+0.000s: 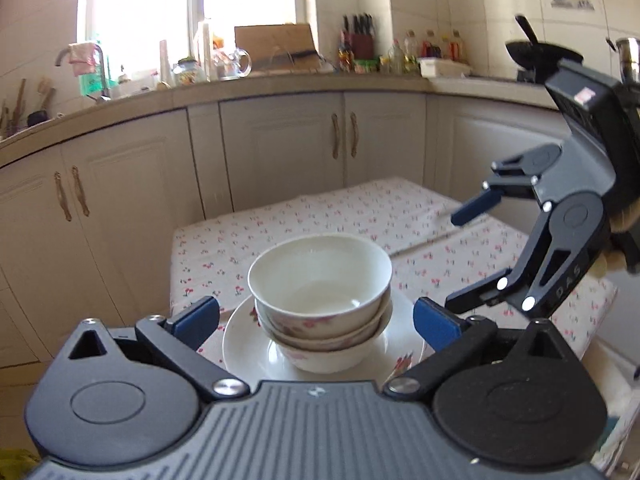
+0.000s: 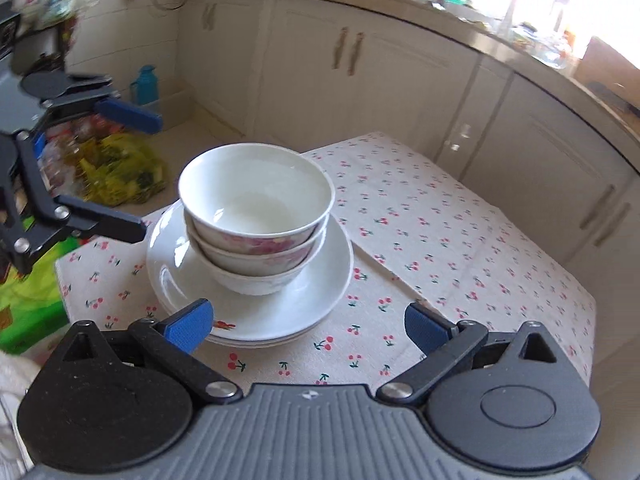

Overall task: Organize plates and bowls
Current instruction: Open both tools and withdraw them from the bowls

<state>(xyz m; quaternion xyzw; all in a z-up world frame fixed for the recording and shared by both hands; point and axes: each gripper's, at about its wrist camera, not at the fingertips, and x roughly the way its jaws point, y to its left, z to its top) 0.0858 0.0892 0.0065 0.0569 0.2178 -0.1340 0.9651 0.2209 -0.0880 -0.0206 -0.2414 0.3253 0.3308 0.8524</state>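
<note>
Left wrist view shows the left gripper [image 1: 316,320] spread wide and empty before three stacked bowls [image 1: 320,280] on plates [image 1: 248,344]; the right gripper [image 1: 464,260], also wide, holds nothing. Right wrist view alone reveals a yellow bag [image 2: 120,168] on the floor beside the table [image 2: 440,232].

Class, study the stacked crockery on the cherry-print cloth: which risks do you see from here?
1. The three stacked bowls lean off-centre on the plates; a nudge might topple them.
2. The stack sits near the table's edge.
3. Both open grippers, left and right, hover close by.
</note>
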